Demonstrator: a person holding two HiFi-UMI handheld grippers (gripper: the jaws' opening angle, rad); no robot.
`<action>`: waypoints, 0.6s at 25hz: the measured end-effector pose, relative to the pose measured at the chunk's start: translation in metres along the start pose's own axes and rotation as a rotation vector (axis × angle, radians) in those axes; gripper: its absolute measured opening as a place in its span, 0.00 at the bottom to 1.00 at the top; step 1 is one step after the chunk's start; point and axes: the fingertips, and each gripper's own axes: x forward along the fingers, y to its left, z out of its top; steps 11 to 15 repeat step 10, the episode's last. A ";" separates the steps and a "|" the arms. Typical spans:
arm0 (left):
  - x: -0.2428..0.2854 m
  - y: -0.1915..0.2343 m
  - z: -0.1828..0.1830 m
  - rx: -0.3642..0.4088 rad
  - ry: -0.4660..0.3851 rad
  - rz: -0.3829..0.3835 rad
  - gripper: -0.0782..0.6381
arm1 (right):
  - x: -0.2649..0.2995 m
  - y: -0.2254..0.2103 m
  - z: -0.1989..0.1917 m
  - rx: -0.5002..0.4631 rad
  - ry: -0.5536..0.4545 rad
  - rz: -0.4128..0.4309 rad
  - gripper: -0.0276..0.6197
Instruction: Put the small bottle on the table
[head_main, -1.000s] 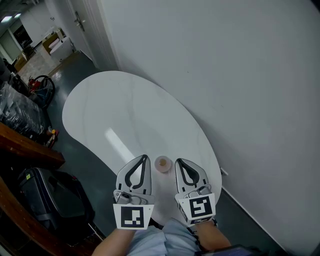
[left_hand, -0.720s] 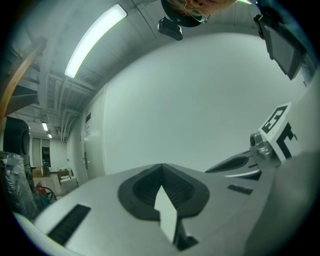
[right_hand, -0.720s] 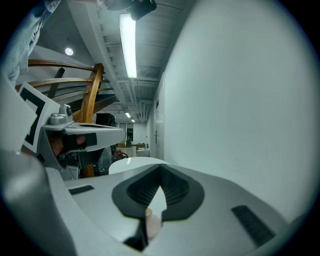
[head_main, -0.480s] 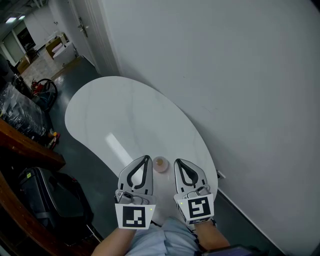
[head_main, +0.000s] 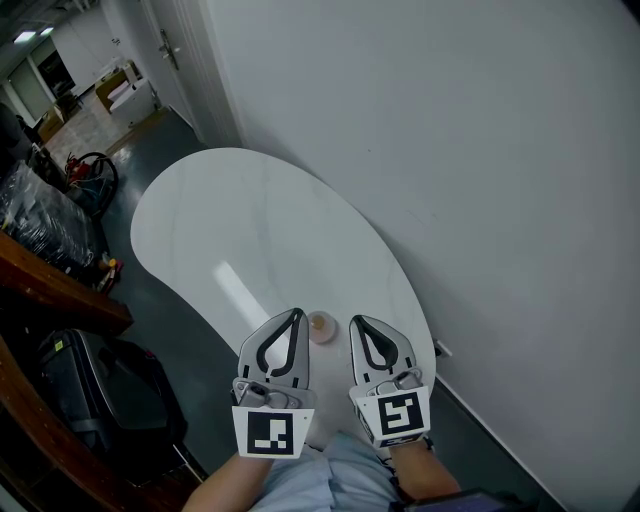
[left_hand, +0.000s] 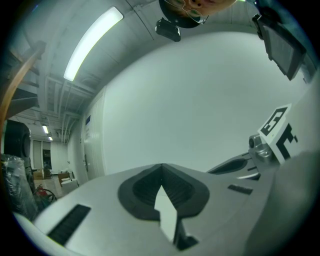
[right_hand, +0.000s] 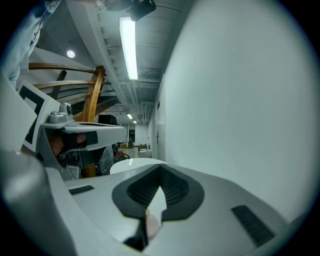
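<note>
The small bottle (head_main: 321, 326), seen from above as a round beige top, stands upright on the white oval table (head_main: 250, 220) near its front end. My left gripper (head_main: 296, 313) is just left of it and my right gripper (head_main: 355, 320) just right of it. Both hover side by side with the jaws shut and nothing held. In the left gripper view the left gripper (left_hand: 161, 166) has its jaws meeting at the tip, and the right gripper's (left_hand: 270, 145) body shows beside it. In the right gripper view the right gripper (right_hand: 160, 168) is shut; the bottle (right_hand: 151, 223) peeks through the gap below its jaws.
A plain white wall (head_main: 450, 150) runs along the table's right side. A dark bag (head_main: 110, 390) and a wooden rail (head_main: 50, 290) lie left of the table on the dark floor. Wrapped goods (head_main: 40, 215) stand further back left.
The head view has drifted slightly. Both grippers stay shut on either side of the bottle, which has not moved on the table.
</note>
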 end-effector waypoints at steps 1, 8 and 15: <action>0.000 0.000 0.000 0.001 0.001 0.000 0.11 | 0.001 0.000 0.000 0.003 0.000 0.001 0.04; 0.006 0.000 -0.003 0.005 0.014 -0.008 0.11 | 0.004 -0.003 0.000 -0.010 0.002 0.008 0.04; 0.007 0.001 -0.003 0.007 0.013 -0.010 0.11 | 0.005 -0.003 0.001 -0.015 0.000 0.012 0.04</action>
